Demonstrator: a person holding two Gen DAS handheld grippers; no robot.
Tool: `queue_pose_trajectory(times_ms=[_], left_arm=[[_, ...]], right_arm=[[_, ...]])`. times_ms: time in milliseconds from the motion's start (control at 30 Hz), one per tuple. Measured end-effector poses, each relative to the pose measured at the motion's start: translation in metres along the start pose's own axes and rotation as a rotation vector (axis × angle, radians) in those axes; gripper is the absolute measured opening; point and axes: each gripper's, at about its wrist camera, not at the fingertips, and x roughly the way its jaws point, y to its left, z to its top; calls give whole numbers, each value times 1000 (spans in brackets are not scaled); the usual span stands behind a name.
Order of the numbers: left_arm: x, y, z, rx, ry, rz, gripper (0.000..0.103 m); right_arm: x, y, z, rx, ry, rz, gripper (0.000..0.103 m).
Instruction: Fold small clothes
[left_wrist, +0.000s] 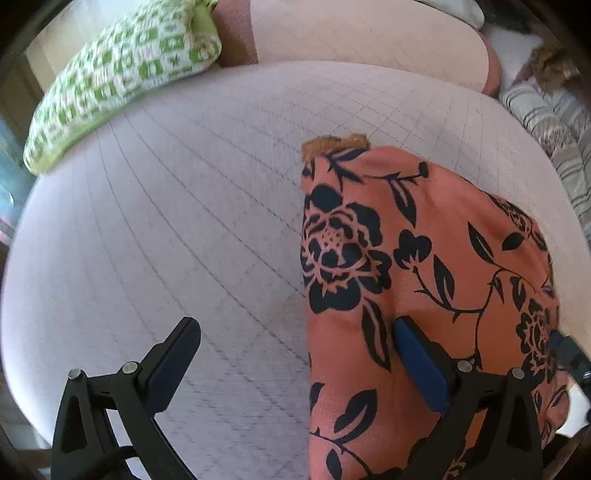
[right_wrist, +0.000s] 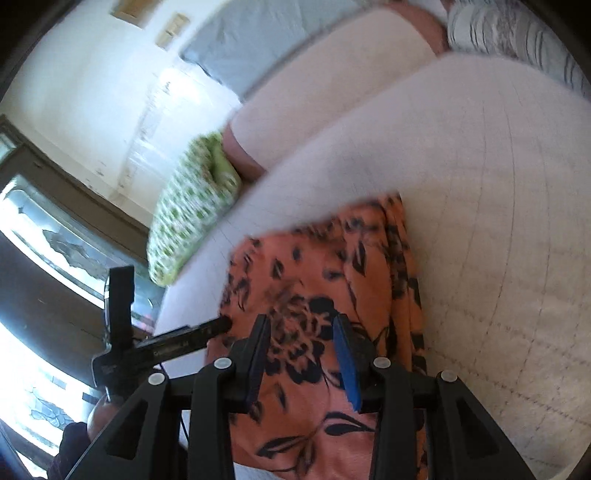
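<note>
Nearby, a green pillow (left_wrist: 122, 77) lies beyond the floral garment (left_wrist: 424, 277).

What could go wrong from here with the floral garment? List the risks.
1. The left gripper is wide open, with only one finger over the orange floral garment; closing here may catch nothing, or pinch the checked bedsheet.
2. The right gripper is open above the cloth, so neither one holds it; any fold could slump.
3. The right view is blurred, suggesting motion, and the left gripper sits close beside it: they could collide.
</note>
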Motion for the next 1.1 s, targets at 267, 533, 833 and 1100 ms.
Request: queue_pose_trajectory(times_ms=[267, 533, 833, 1100], left_arm=[[-41, 15, -19, 1, -29, -32, 103], [-63, 6, -71, 97, -31, -96, 103], [-51, 7, -84, 129, 14, -105, 103], [-66, 16, -107, 129, -35, -106, 103]], right_arm=[[-7, -3, 1, -12, -25, 29, 39], [-16, 11, -16, -122, -58, -21, 52], [-4, -1, -16, -88, -8, -89, 41], [-34, 18, 1, -108, -186, 13, 39]])
